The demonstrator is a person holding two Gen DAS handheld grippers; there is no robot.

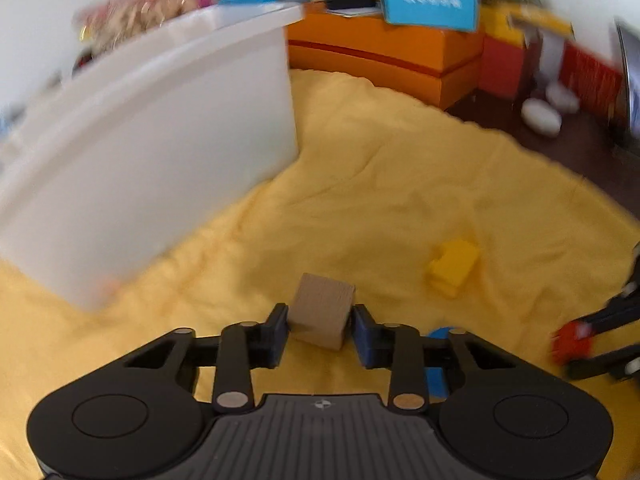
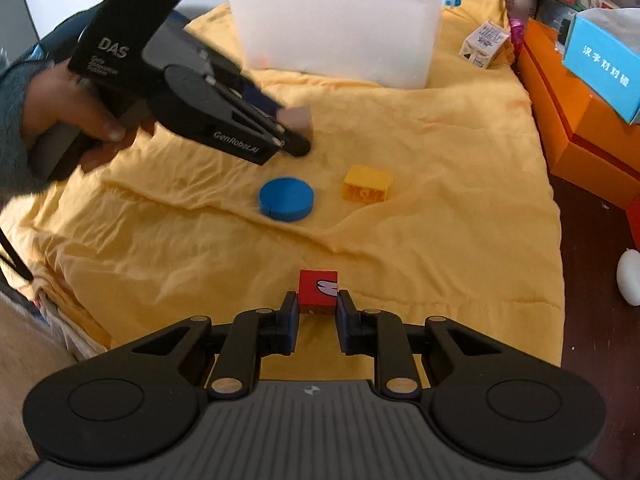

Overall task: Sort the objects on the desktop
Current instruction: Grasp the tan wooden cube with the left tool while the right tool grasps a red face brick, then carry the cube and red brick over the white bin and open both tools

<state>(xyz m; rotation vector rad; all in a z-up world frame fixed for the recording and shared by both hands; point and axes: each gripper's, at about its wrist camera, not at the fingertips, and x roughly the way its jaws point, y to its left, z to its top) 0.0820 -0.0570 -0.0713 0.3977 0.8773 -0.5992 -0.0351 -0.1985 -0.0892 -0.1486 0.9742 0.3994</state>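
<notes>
A red cube (image 2: 318,291) with a printed white shape on its face is gripped between the blue-padded fingers of the right gripper (image 2: 318,306), nearest in the right wrist view; in the left wrist view the same block is seen only as a blurred red patch at the right edge. One plain wooden cube (image 1: 322,310), smooth and pale tan, is clamped between the fingers of the left gripper (image 1: 320,320), above a wrinkled yellow cloth (image 2: 440,240) that covers the table. Farther out on the cloth two loose pieces lie near each other, apart: one flat blue disc (image 2: 286,199), round and matte, and one yellow plastic brick (image 2: 367,183) with a hollow, ribbed side. The disc is mostly hidden behind the left gripper's linkage in the left wrist view. Beyond them one translucent white plastic bin (image 2: 340,28) with straight walls stands on the cloth. A small printed carton (image 2: 485,44) just right of the bin is seen only from the right wrist. Orange boxes (image 2: 568,120) and one blue box (image 2: 604,68) with white characters are stacked at the far right.
</notes>
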